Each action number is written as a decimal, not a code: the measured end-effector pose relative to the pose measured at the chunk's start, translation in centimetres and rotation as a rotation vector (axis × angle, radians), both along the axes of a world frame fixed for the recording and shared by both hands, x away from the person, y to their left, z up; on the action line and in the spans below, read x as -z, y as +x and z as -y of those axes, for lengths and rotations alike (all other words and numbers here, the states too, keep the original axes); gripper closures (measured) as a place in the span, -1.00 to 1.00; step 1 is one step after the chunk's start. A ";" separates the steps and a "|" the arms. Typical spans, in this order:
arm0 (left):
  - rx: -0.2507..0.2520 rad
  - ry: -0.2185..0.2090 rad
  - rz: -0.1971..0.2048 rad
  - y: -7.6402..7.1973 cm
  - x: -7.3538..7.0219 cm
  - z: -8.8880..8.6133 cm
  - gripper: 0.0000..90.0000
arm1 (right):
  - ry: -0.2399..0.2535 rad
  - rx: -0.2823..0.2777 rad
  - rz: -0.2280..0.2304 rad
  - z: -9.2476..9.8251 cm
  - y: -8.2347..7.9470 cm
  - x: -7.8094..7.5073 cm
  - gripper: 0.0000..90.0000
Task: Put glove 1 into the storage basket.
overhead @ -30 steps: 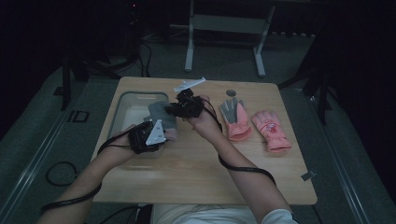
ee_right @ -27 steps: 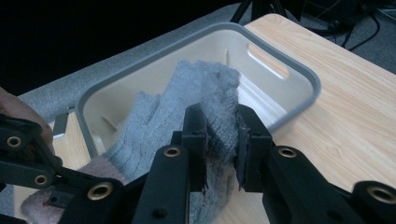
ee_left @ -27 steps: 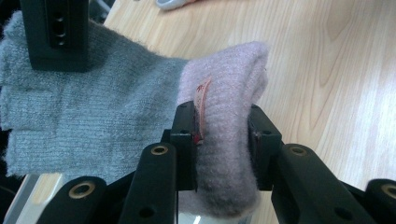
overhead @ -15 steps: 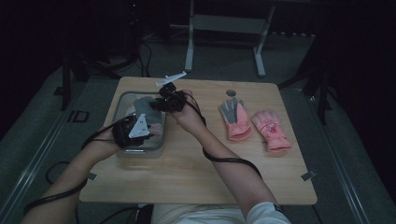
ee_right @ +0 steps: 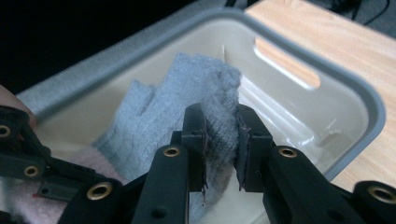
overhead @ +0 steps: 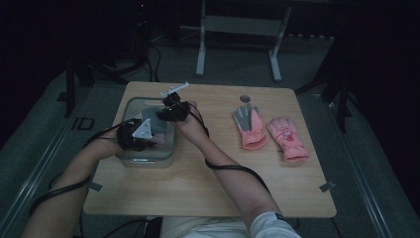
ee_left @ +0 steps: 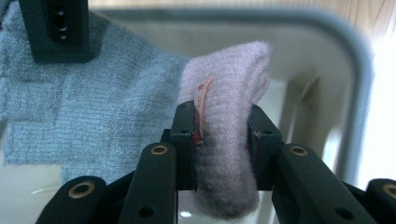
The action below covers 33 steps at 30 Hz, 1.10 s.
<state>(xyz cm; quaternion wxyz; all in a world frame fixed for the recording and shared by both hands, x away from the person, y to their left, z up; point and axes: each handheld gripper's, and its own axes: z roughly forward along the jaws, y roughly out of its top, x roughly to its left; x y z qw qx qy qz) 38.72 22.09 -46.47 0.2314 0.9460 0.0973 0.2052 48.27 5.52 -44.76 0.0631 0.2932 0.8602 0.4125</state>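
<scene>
A knit glove, grey (ee_left: 93,107) with a pale pink cuff (ee_left: 233,74), hangs inside a clear plastic bin (overhead: 143,161) at the table's left. My left gripper (ee_left: 223,126) is shut on the pink cuff, which bulges between the pads. My right gripper (ee_right: 222,126) is shut on a bunched grey part of the same glove (ee_right: 187,88). In the high view the left gripper (overhead: 136,136) sits over the bin's near side and the right gripper (overhead: 166,111) over its far right side, with the glove (overhead: 148,121) between them.
Two pink winter gloves (overhead: 250,126) (overhead: 287,139) lie side by side on the right half of the wooden table (overhead: 208,193). The bin's grey rim (ee_right: 327,70) rings both grippers. A small round hole (overhead: 244,98) marks the table behind the gloves.
Both hands have carried the knit glove left from the table's middle and down into the bin. Both grips have stayed closed on it.
</scene>
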 end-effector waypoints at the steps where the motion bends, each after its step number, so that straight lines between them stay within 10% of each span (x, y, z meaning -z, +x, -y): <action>1: 0.004 0.014 -0.011 0.3 0.3 0.0 0.53 | -0.006 0.008 -0.008 -0.1 0.1 0.5 0.69; 9: 0.051 0.093 -0.050 1.5 1.9 0.4 0.53 | -0.037 0.036 -0.051 -0.3 0.9 3.0 0.68; 13: 0.068 0.176 -0.066 2.0 2.7 0.4 0.52 | -0.029 0.068 -0.055 0.2 1.2 3.4 0.34; 20: 0.008 0.131 -0.123 2.6 2.7 0.2 0.33 | 0.051 0.052 -0.057 1.7 0.9 1.8 0.03; 23: -0.166 0.069 -0.198 3.3 2.4 0.2 -0.16 | 0.059 0.030 -0.041 2.4 0.2 1.0 -0.15; 33: -0.232 -0.137 -0.152 2.3 -1.1 0.0 -0.80 | 0.083 -0.033 -0.006 5.3 -1.4 -0.3 -0.56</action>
